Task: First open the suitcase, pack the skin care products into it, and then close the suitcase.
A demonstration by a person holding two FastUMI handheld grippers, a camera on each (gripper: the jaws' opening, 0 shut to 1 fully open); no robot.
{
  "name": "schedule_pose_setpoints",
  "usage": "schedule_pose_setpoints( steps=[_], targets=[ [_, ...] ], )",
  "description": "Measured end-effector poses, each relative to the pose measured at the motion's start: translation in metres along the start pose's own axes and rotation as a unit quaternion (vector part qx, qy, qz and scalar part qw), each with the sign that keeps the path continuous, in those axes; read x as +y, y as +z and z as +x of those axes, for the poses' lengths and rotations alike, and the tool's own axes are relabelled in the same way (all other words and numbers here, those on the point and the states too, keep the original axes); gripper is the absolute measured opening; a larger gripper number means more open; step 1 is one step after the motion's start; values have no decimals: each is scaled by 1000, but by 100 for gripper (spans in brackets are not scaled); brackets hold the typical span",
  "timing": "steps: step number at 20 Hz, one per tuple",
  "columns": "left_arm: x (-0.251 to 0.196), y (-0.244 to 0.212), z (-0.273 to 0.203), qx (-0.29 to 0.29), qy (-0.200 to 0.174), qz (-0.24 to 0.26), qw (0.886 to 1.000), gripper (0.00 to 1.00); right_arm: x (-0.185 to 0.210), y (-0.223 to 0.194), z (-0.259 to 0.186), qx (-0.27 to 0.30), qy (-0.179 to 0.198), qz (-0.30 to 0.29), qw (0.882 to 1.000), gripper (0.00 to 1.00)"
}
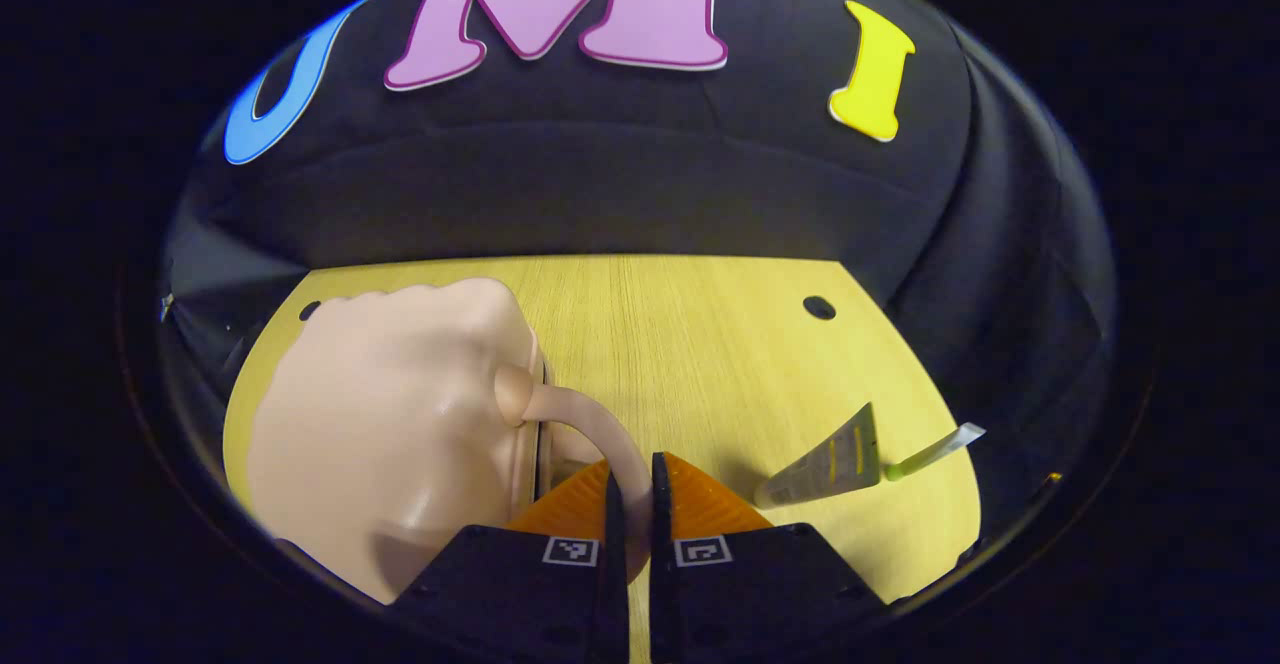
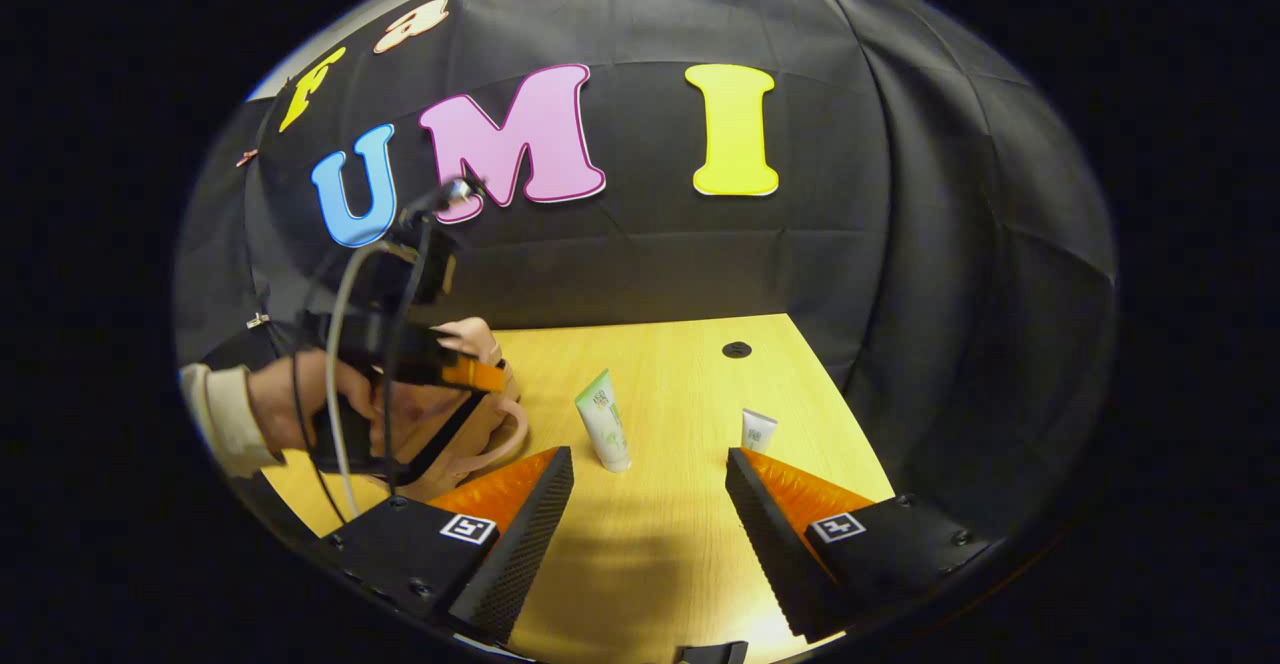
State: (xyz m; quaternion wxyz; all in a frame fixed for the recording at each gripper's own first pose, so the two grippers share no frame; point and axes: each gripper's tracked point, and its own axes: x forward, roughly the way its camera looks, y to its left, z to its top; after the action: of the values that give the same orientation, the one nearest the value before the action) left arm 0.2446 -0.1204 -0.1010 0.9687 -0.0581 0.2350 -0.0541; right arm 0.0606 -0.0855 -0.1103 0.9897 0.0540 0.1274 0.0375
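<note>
Left gripper view: left gripper low at 6 o'clock, fingers pinched on the curved handle of the pale pink suitcase, the shell bulging toward 8 o'clock on the wooden table. At 4 o'clock, a tube lying flat, tilted, and a thinner tube just past it near the table's edge. Right gripper view: right gripper spread wide above bare wood, touching nothing. Seen upright here (flat-looking from the other camera), a white and green tube at 12 o'clock between the fingers and a small white tube at 1 o'clock. At 9 o'clock, a hand with a pale sleeve holding the left gripper against the suitcase; whether the case is unzipped, cannot tell.
</note>
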Motion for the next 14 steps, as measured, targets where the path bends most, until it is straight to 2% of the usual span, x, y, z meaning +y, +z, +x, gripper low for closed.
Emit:
schedule_pose_setpoints(
  steps=[3, 5, 7, 9, 12, 14],
  targets=[
    [42, 55, -56, -46, 14, 4, 999, 13, 14, 5, 5, -3, 19, -5, 1000, 98],
    [96, 91, -95, -77, 44, 17, 996, 13, 21, 14, 10, -14, 26, -6, 1000, 98],
    [155, 115, -125, -99, 61, -4, 993, 13, 25, 22, 16, -23, 26, -12, 999, 97],
    [214, 123, -146, -117, 79, -25, 990, 13, 27, 24, 21, -23, 24, -18, 999, 98],
    [319, 128, -158, -125, 150, 7, 981, 13, 33, 22, 29, -11, 21, -14, 1000, 97],
    [379, 121, -152, -121, 184, 6, 976, 12, 37, 17, 36, -5, 13, -32, 999, 98]
  ],
)
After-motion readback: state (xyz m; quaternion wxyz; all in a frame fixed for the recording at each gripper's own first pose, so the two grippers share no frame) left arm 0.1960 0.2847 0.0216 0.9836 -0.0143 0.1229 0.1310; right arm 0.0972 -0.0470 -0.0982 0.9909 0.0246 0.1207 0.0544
